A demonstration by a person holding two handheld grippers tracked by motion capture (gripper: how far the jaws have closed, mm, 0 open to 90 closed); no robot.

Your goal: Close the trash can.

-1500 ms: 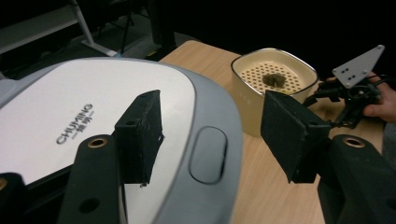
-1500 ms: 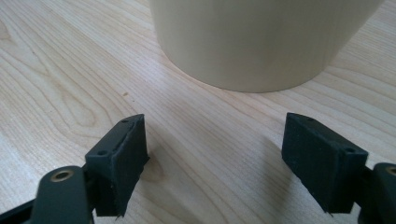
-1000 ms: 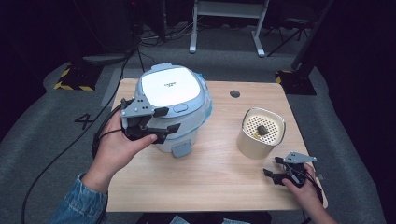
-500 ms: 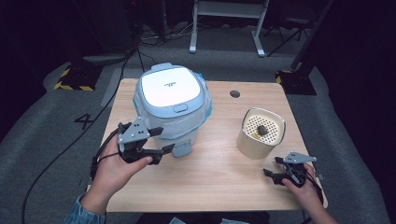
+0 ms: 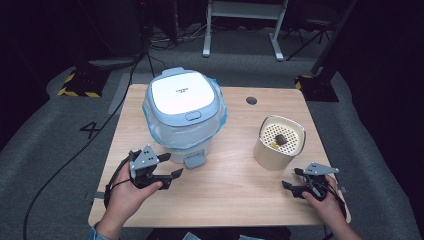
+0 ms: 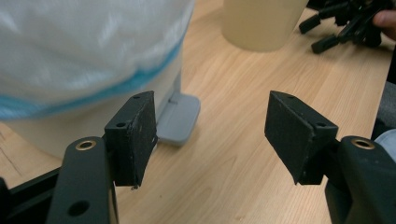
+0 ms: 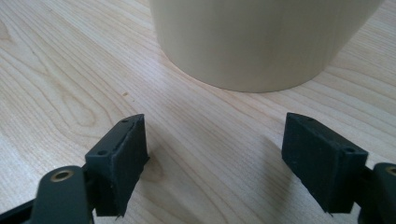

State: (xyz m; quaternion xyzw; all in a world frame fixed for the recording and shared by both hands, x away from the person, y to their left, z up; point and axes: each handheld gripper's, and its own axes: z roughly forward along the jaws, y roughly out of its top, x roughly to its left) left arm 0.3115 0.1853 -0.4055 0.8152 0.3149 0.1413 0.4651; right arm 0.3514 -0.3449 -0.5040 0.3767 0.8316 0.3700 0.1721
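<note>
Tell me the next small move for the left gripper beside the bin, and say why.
Probably ease the left gripper forward toward the grey pedal at the foot of the white bin. Its jaws stand open with nothing between them, low over the table, and the pedal lies just ahead of them. The lid is down, so pressing the pedal looks like the likely step.

A wooden table (image 5: pixel 235 190) stands on grey floor (image 5: pixel 55 165), with black-and-yellow hazard tape (image 5: pixel 75 91) beyond
</note>
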